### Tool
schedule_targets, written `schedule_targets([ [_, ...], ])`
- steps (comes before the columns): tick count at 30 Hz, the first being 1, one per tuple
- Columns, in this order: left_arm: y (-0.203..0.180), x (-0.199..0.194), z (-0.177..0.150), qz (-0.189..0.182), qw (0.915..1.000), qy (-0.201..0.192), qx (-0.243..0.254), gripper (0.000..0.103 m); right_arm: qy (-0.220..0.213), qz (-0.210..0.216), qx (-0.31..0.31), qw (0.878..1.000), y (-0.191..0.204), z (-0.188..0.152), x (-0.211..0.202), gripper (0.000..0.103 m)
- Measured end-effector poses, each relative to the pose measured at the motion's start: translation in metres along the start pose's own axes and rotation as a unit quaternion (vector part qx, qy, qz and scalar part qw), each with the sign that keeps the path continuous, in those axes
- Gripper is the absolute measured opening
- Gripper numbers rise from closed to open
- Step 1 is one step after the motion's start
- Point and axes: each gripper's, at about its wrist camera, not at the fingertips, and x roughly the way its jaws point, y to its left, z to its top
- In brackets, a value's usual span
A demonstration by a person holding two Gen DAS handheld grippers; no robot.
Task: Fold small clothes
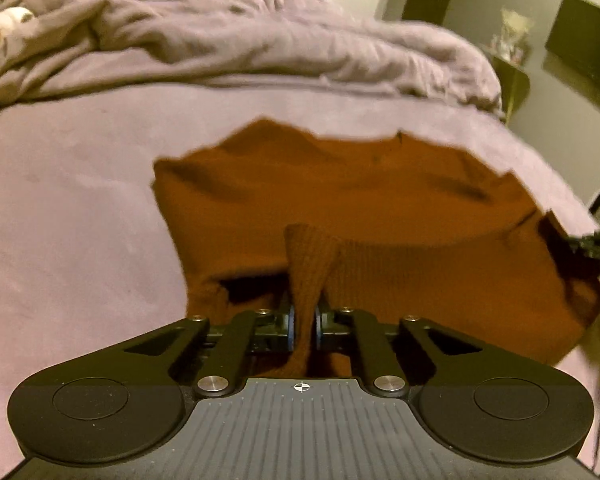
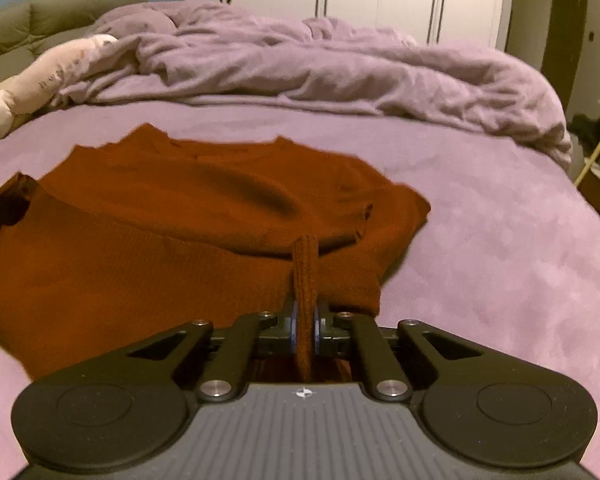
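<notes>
The left hand-held gripper [image 1: 304, 320] and the right hand-held gripper [image 2: 304, 322] each pinch a ribbed tuck of the sweater's [image 1: 340, 200] near hem, jaws pressed together on the knit. The rust sweater lies spread on the bed [image 2: 500, 240], body running toward 12 o'clock, one side already folded in. This looks like the lengthwise fold: next, both should lift evenly and carry the hem toward the neckline. A rumpled duvet [image 2: 320, 68] lies beyond.
</notes>
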Motion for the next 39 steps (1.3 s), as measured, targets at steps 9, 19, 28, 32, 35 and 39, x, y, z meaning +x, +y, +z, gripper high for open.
schedule_targets([
  [9, 0.009, -0.044, 0.074, 0.006, 0.9933, -0.114, -0.019, 0.009, -0.108, -0.029, -0.013, 0.994, -0.006, 0.061, -0.036, 0.005],
  [19, 0.025, 0.066, 0.061, 0.040, 0.9986, -0.002, -0.034, 0.015, 0.001, -0.049, 0.009, 0.999, -0.014, 0.073, 0.067, 0.007],
  [28, 0.027, 0.066, 0.064, 0.039, 0.9990, -0.016, -0.015, 0.009, 0.028, -0.045, 0.000, 0.999, -0.011, 0.068, 0.090, 0.006],
  [32, 0.022, 0.040, 0.083, 0.056, 0.9960, -0.069, -0.008, 0.009, -0.028, -0.069, -0.009, 0.997, -0.008, 0.084, 0.073, 0.006],
  [35, 0.016, 0.032, 0.106, 0.085, 0.9900, -0.112, 0.009, 0.009, -0.067, -0.104, -0.020, 0.992, -0.005, 0.103, 0.068, 0.006],
  [39, 0.013, 0.054, 0.133, 0.127, 0.9832, -0.131, 0.011, 0.009, -0.084, -0.130, -0.017, 0.988, -0.006, 0.134, 0.089, 0.006],
])
